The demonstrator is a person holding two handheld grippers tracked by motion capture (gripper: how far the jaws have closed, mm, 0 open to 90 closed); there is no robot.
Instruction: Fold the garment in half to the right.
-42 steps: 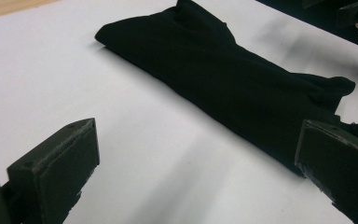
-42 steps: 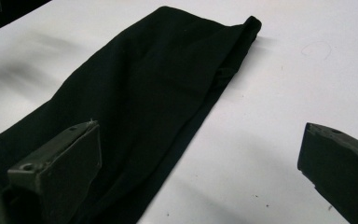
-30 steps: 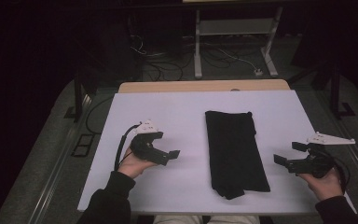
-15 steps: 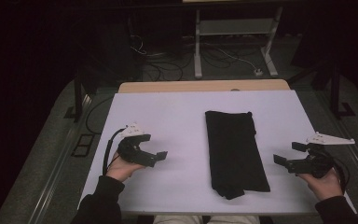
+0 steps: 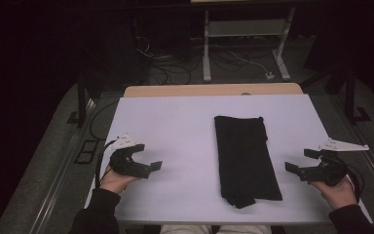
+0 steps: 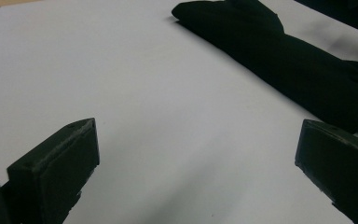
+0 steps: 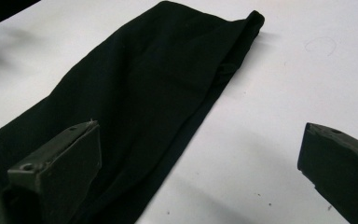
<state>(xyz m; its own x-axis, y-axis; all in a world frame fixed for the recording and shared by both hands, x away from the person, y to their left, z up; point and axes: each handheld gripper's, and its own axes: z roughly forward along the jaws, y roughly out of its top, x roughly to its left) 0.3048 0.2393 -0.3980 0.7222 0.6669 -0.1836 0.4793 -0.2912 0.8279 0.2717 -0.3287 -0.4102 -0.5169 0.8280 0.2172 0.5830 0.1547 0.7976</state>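
While idle: left gripper (image 5: 147, 159) and right gripper (image 5: 301, 162) rest with jaws apart, holding nothing.
Cloth: folded black cloth (image 5: 246, 158) lies lengthwise mid-table (image 5: 175, 122), between both.
Approach: likely best to pinch near corners low and level.
Obstacles: none on the tabletop; floor cables (image 5: 175, 68) beyond.

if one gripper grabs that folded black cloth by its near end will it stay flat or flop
The folded black fabric cloth would probably flop: it lies limp and flat on the white table, with soft folds at its far end. It looks thin, so likely light. Lifted at one end, the layers may slide apart and unfold. Pushed, it would likely bunch rather than slide whole.
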